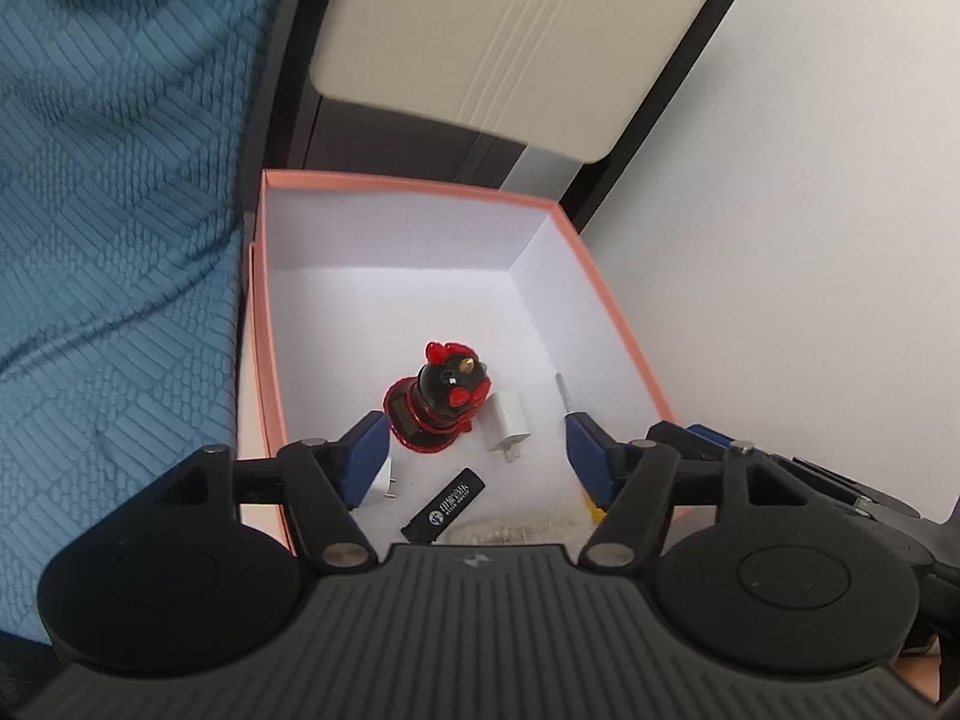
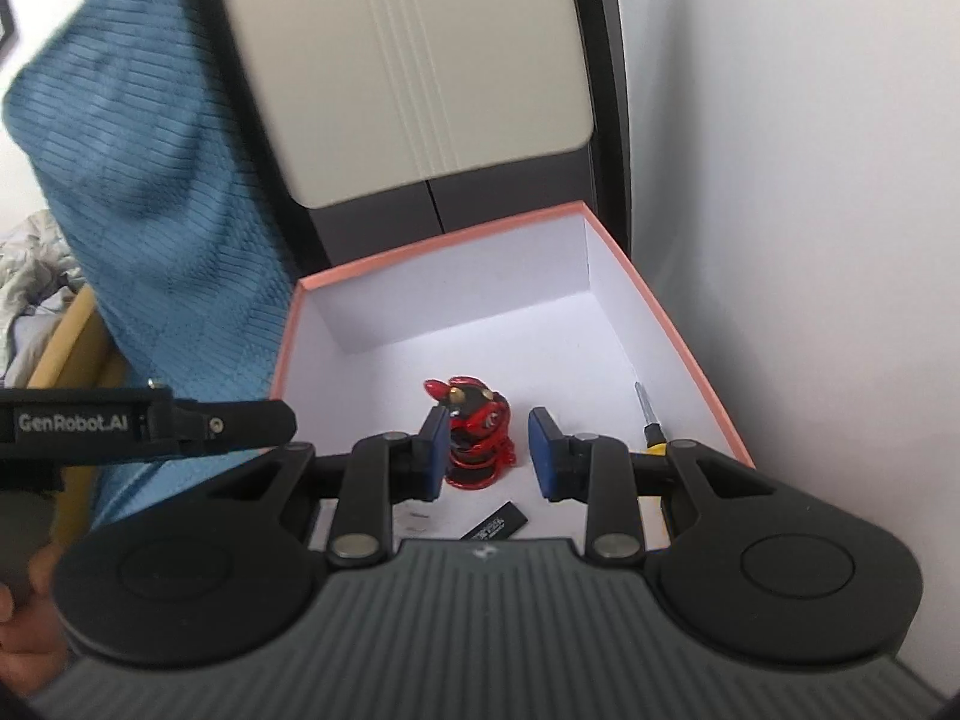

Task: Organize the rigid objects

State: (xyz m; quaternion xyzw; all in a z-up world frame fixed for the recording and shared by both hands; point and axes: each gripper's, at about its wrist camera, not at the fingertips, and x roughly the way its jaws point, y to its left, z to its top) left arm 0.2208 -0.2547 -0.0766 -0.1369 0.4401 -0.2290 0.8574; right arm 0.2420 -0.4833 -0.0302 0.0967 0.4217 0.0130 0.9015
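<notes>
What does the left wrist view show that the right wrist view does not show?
Only the left wrist view: a white charger beside the figurine, fully visible. Only the right wrist view: the screwdriver's yellow handle and a hand at the lower left edge. Both: the red and black figurine, the black lighter and the orange box.

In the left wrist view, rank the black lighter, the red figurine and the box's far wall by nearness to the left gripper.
1. black lighter: lying on the box floor just under the left gripper.
2. red figurine: upright mid-floor, just past the fingertips.
3. box's far wall: farthest, at the back.
</notes>
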